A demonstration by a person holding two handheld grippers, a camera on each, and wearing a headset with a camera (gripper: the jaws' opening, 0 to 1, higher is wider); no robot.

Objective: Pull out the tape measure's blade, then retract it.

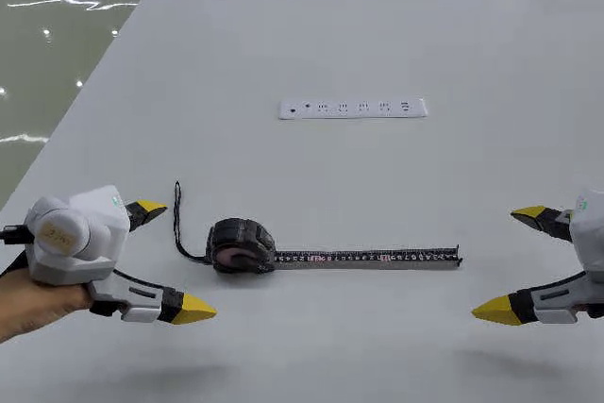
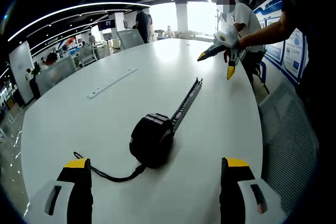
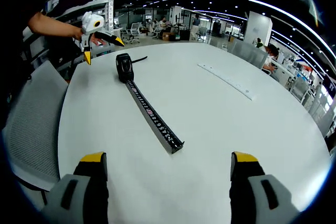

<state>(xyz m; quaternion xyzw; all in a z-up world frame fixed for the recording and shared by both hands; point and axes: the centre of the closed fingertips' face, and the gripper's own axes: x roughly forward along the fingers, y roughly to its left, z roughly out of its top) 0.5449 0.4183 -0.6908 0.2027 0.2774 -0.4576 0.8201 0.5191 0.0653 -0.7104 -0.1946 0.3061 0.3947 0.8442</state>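
— Where's the tape measure (image 1: 241, 245)?
— Mid-table, its blade (image 1: 368, 258) lying drawn out flat, with the hook end pointing at the right gripper (image 1: 498, 261). The case sits just ahead of the left gripper (image 1: 185, 258), so that one's nearer it.
— Either one holding anything?
— No, both gape wide, empty.
— And around it?
— A white table (image 1: 377, 35), a power strip (image 1: 353, 109) beyond, and an open office.

Table (image 1: 283, 35) bears tape measure (image 1: 242, 246) (blade (image 1: 377, 258) out), power strip (image 1: 353, 108).
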